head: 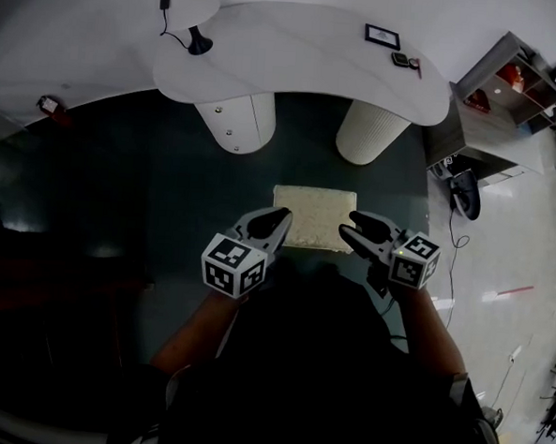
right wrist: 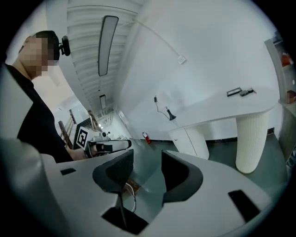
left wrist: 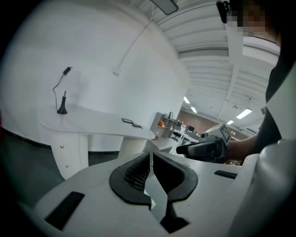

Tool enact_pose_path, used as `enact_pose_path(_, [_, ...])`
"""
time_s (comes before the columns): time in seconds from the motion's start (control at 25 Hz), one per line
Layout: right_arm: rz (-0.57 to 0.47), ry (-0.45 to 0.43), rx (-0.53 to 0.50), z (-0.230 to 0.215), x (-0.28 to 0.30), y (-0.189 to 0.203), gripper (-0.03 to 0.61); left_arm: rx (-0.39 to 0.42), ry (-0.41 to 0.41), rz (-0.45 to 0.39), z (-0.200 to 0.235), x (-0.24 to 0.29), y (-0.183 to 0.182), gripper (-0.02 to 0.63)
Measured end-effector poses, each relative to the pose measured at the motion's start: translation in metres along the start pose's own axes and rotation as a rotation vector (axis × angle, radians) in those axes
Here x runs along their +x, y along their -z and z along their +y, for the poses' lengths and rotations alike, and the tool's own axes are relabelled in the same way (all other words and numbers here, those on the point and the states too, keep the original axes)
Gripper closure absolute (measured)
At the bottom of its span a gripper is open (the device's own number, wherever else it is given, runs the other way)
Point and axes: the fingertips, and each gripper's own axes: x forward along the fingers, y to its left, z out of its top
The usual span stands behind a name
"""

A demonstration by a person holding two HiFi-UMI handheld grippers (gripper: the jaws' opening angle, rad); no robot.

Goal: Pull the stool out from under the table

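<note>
Stool (head: pixel 313 219) stands on the dark floor (head: pixel 102 187) in front of the table (head: pixel 307 49), clear of its edge and of its 2 legs, between the 2 grippers. The left gripper (head: pixel 280 218) is at the stool's left edge with its jaws drawn together; its own view shows nothing between them. The right gripper (head: pixel 350 230) is just beside the right edge, jaws apart and empty.

Only the pale, nubbly seat shows. It looks padded, so it would likely give under the pads and offer a poor hold on its top face. The frame and legs are hidden, so weight is a guess: probably light enough to slide on this smooth floor. The firmer hold is likely the seat's 2 short side edges, 1 gripper on each, pulling evenly so it does not skew.
</note>
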Motion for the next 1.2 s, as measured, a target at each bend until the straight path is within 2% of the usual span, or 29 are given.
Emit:
enact_pose_path(0.16, [-0.08,-0.005,-0.077,0.026,-0.001,-0.036,0.411,0.08,-0.008,-0.023,-0.008,-0.017,-0.024,0.586])
enact_pose_path(0.36, [-0.182,-0.061,-0.134,0.058,-0.01,-0.08,0.471,0.075,-0.021,-0.066,-0.017,-0.023,-0.058,0.598])
enact_pose_path(0.48, [-0.247,-0.102,-0.138,0.073,-0.023,-0.107,0.486,0.116,-0.01,-0.1,-0.03,-0.02,-0.083,0.6])
enact_pose_path(0.6, [-0.258,-0.068,-0.252,0.066,-0.041,-0.117,0.503,0.182,-0.041,-0.133,-0.041,-0.012,-0.1,0.6])
enact_pose_path(0.72, [-0.288,-0.053,-0.324,0.063,-0.061,-0.131,0.519,0.172,-0.06,-0.178,-0.058,-0.003,-0.112,0.6])
enact_pose_path(0.92, [-0.343,-0.086,-0.326,0.066,-0.089,-0.152,0.537,0.206,-0.087,-0.202,-0.081,0.009,-0.124,0.6])
enact_pose_path(1.2, [-0.376,-0.105,-0.371,0.058,-0.119,-0.161,0.554,0.23,-0.107,-0.219,-0.103,0.022,-0.139,0.6])
